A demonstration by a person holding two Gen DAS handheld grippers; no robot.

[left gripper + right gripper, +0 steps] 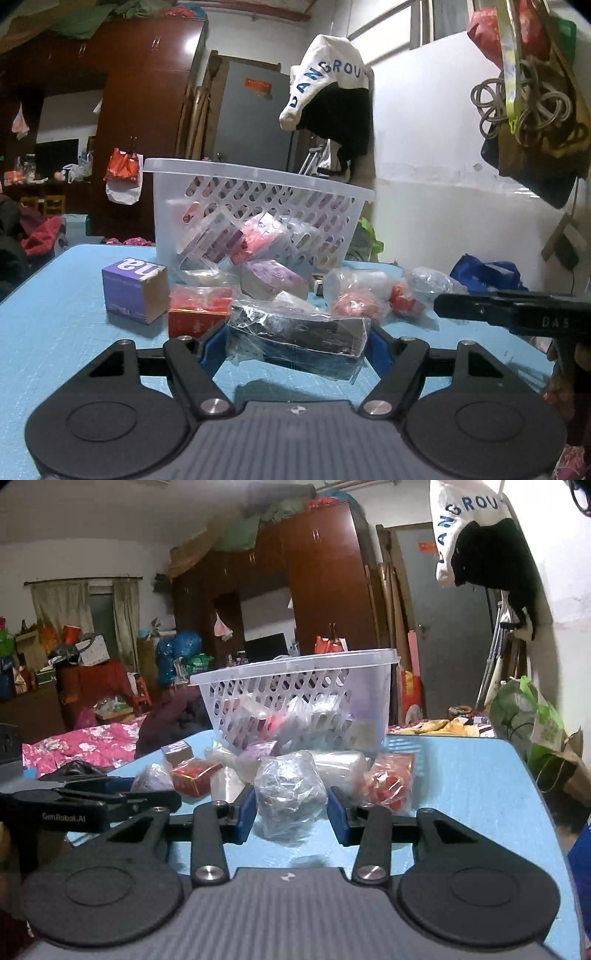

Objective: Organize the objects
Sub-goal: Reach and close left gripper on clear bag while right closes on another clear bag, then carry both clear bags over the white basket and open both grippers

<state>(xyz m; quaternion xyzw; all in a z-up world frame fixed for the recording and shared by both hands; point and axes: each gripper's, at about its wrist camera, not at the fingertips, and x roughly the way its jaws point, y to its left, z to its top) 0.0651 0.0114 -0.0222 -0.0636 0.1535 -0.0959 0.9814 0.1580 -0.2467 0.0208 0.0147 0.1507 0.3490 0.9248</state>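
My left gripper (295, 343) is shut on a black box wrapped in clear plastic (299, 334), its blue pads pressing on both ends just above the blue table (55, 317). My right gripper (291, 812) is shut on a clear plastic bag with dark contents (290, 794). Behind both stands a white perforated basket (258, 206) (295, 698) with several packets inside. Between grippers and basket lie loose items: a purple box (135, 291), a red box (199, 310) (194, 775), a pink-purple pack (273, 278) and bagged red things (354, 306) (391, 779).
The right gripper's black body (517, 314) reaches in at the right of the left wrist view; the left gripper (92, 805) shows at the left of the right wrist view. The table's right edge (546, 794) is close. Bags hang on the wall (532, 110).
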